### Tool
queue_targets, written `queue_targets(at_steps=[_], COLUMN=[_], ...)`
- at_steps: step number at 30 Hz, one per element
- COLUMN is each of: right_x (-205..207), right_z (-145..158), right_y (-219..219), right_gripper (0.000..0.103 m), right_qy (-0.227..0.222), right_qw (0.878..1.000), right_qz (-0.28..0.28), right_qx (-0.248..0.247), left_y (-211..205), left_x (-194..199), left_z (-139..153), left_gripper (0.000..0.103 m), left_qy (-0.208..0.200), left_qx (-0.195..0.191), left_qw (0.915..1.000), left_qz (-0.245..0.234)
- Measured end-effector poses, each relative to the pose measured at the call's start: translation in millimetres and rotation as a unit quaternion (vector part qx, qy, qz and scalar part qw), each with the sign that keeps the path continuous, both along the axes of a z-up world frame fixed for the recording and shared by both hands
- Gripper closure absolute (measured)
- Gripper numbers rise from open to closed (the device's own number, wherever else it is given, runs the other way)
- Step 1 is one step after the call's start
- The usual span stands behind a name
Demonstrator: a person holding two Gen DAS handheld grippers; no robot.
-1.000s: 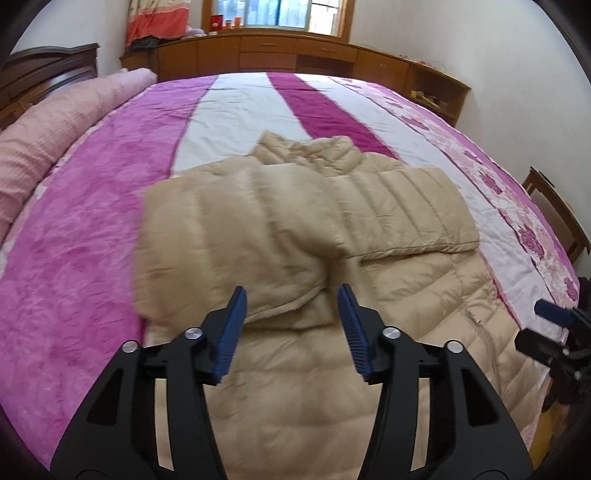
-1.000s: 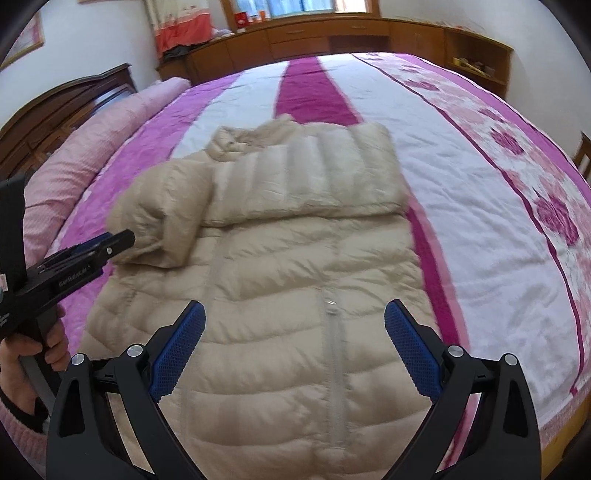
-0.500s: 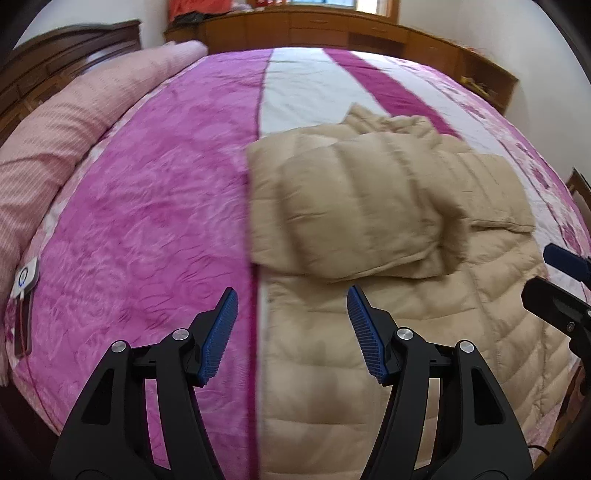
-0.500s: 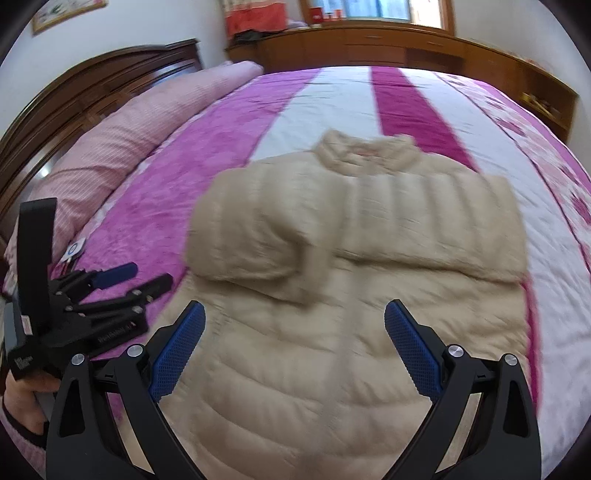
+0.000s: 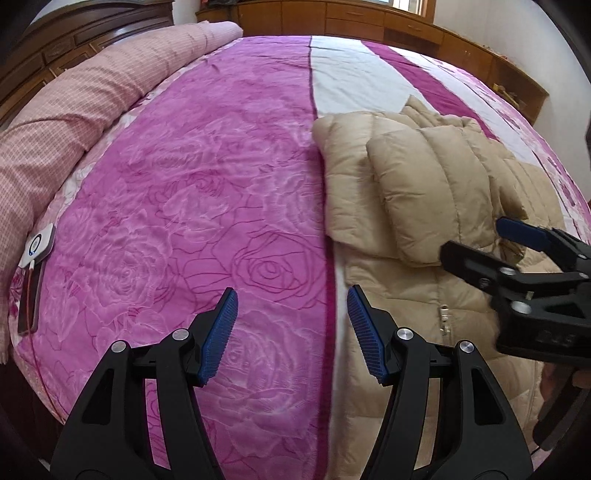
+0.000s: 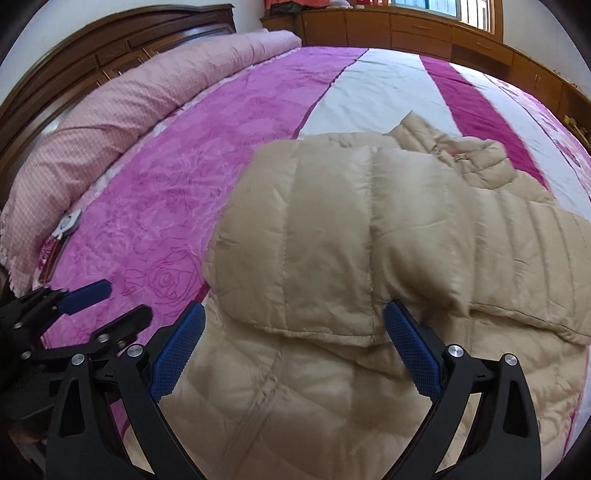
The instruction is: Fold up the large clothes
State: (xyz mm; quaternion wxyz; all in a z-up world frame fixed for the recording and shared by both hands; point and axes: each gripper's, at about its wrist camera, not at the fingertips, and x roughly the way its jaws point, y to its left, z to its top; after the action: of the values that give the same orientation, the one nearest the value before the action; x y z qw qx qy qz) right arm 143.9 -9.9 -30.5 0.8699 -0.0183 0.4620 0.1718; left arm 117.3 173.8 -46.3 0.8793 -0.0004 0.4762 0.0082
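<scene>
Nothing here is serving as a container; the jacket [image 6: 369, 236] is lying straight on the bed [image 5: 192, 206], toward 3 o'clock in the left wrist view and filling the middle of the right wrist view. Its sleeves are lying folded across the chest, the collar pointing to 12 o'clock.

Compared with a second ago, both views are sitting further toward the jacket's left edge. The left tongs [image 5: 291, 325] were over the chest then; now they are hanging over the purple quilt [image 5: 177, 177] just beside the jacket's edge, jaws apart with nothing between them, having just been opening a little. The right tongs [image 6: 291, 350] are standing wide apart over the folded sleeve, gripping nothing, where earlier they were over the zip [image 5: 443, 314].

The quilt is striped purple, white and magenta with a rose pattern. A pink rolled blanket [image 6: 122, 122] is lying along the dark headboard [image 6: 110, 40] at 10 o'clock, with a small white device [image 5: 38, 245] at 9 o'clock beside it. Wooden cabinets [image 6: 406, 33] are running along the far wall at 12 o'clock.
</scene>
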Motion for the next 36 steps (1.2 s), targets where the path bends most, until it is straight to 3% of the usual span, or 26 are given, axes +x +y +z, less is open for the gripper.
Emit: queue_targets(at_steps=[6,8,10,11,13,15,16,24,28,31,36], right_x=[22,25,26,26,26,26,25,-5,-12,-14,-13], right_z=[-17,-19,-21,-21,-20,-15,-11,59,76,78,55], right_y=[8,6,5,4,-1,-10,-14,-76,-110,-140,-179], right_gripper=[0.009,0.015,0.04,0.046,0.068,0.086,0.089,0.091,0.091,0.092,0.092], right_qy=[0.027,0.032,0.035,0.036,0.046,0.056,0.057,-0.014,-0.039,-0.046,-0.028], right_qw=[0.999,0.999,0.999,0.999,0.999,0.998,0.998,0.999,0.997,0.996,0.992], right_qz=[-0.008,-0.011,-0.009,-0.01,-0.01,-0.011,-0.011,-0.024,-0.048,-0.072,-0.116], right_qx=[-0.019,-0.018,-0.02,-0.022,-0.01,0.012,0.022,0.046,0.039,0.033,0.03], left_y=[5,3,0,-1,-4,-6,-8,-29,-46,-58,-79], left_x=[7,7,5,4,3,3,4,12,18,22,35], left_z=[-2,-1,2,3,7,10,12,24,27,26,12], left_gripper=[0.041,0.041,0.041,0.041,0.041,0.041,0.041,0.041,0.041,0.04,0.04], left_qy=[0.0,-0.001,-0.005,-0.008,-0.014,-0.017,-0.018,-0.032,-0.038,-0.041,-0.025], left_qx=[-0.006,-0.006,-0.001,0.002,0.005,0.003,-0.002,-0.028,-0.03,-0.029,-0.017], left_qw=[1.0,1.0,1.0,0.9999,0.9998,0.9997,0.9997,0.9988,0.998,0.9974,0.9977], left_qz=[0.002,0.0,-0.005,-0.009,-0.014,-0.016,-0.016,-0.026,-0.041,-0.051,-0.061])
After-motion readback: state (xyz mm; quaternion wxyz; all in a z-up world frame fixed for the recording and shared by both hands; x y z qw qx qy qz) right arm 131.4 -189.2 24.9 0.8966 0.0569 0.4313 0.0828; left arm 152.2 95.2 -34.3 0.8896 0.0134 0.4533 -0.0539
